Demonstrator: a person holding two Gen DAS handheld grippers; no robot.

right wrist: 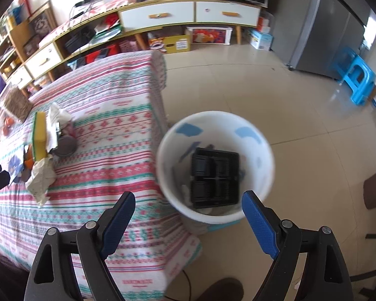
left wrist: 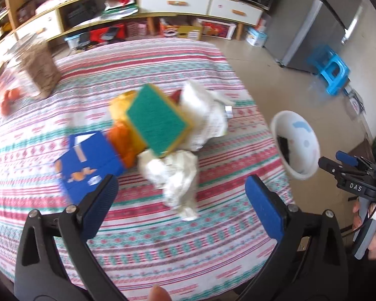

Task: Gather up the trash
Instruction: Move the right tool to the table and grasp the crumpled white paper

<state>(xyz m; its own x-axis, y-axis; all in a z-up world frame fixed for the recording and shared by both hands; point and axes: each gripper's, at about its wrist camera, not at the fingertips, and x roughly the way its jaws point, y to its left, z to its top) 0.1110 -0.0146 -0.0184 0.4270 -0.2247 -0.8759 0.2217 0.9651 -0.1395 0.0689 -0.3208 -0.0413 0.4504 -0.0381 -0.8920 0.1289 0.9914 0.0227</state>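
Lying on table (left wrist: 213, 250), two paper wads (left wrist: 173, 175), one sponge (left wrist: 158, 120)

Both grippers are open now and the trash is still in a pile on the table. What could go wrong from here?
1. The crumpled paper nearest the left gripper lies against the sponge and the blue box; a wide grab may catch those too.
2. The white bin stands on the floor beside the table edge; paper released early could land outside it.
3. The pictures are blurred, so aim may be off.
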